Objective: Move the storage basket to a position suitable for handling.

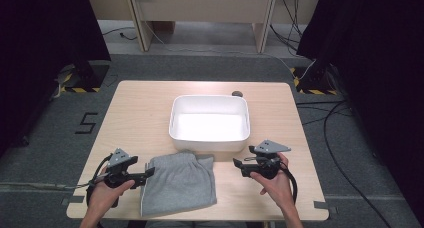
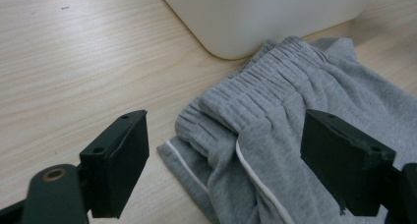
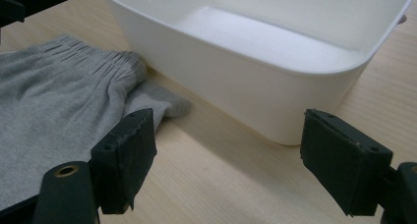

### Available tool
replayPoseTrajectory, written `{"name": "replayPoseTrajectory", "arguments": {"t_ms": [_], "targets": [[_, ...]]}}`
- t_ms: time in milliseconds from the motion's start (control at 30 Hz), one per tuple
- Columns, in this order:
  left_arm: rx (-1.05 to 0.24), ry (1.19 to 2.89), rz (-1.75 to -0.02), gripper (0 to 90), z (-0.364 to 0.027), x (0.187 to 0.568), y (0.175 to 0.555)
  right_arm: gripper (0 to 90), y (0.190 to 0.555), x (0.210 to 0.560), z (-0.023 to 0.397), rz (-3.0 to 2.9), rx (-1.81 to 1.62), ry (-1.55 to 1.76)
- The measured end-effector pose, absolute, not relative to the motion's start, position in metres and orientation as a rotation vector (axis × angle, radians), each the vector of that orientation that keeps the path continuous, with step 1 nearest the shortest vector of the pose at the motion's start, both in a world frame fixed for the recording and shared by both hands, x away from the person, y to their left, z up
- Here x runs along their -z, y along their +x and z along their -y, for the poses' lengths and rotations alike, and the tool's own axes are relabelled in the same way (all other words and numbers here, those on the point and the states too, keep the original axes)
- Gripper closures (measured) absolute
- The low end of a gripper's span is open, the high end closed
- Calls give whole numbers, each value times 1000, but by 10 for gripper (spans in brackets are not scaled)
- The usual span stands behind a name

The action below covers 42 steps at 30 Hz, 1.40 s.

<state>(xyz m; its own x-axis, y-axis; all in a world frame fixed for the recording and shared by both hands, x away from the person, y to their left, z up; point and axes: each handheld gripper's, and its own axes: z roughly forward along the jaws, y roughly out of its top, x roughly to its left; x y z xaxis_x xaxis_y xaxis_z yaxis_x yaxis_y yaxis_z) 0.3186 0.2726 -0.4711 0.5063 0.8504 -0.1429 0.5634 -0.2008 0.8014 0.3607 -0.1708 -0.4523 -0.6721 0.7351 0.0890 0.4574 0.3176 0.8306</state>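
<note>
Both tongs stand wide apart and grip nothing. At the left of the high view, the left tongs (image 1: 145, 175) sit at the near left edge of the grey shorts (image 1: 179, 183). In the left gripper view the jaws straddle the bunched waistband corner with its white piping, one jaw over bare wood and the other above the cloth, and the pads are not pressing on the fabric. The right tongs (image 1: 236, 163) hover over the table (image 1: 135, 113) just to the right of the shorts. The right gripper view looks between its open jaws at a bare strip of wood, with the near corner of the white tub (image 1: 210, 119) ahead.

The shorts lie roughly folded on the near part of the table, between the two hands. Their elastic waistband is touching, or almost touching, the front wall of the tub. The tub stands at the middle of the table and has nothing in it.

Judging by this layout, the job is probably to put the shorts into the tub, perhaps after tidying the fold. If so, it has barely begun: the cloth is not yet gripped, nothing is lifted, and the tub holds nothing. What seems to remain is closing on the garment, raising it over the tub's wall, and setting it inside.
</note>
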Motion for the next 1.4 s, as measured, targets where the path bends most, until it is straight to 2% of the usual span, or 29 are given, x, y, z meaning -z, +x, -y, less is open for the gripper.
{"name": "replayPoseTrajectory", "arguments": {"t_ms": [300, 667, 1167, 1400], "targets": [[-415, 1891, -1176, 174, -278, 474, 307, 235, 357, 458, 155, -2319, -1297, 1019], [-379, 1895, -1183, 177, -275, 479, 288, 242, 360, 470, 115, -2421, -1301, 945], [-344, 1909, -1203, 175, -268, 494, 262, 204, 376, 489, 67, -2539, -1263, 866], [-323, 1959, -1195, 232, -261, 504, 262, 221, 388, 498, 44, -2569, -1243, 839]]}}
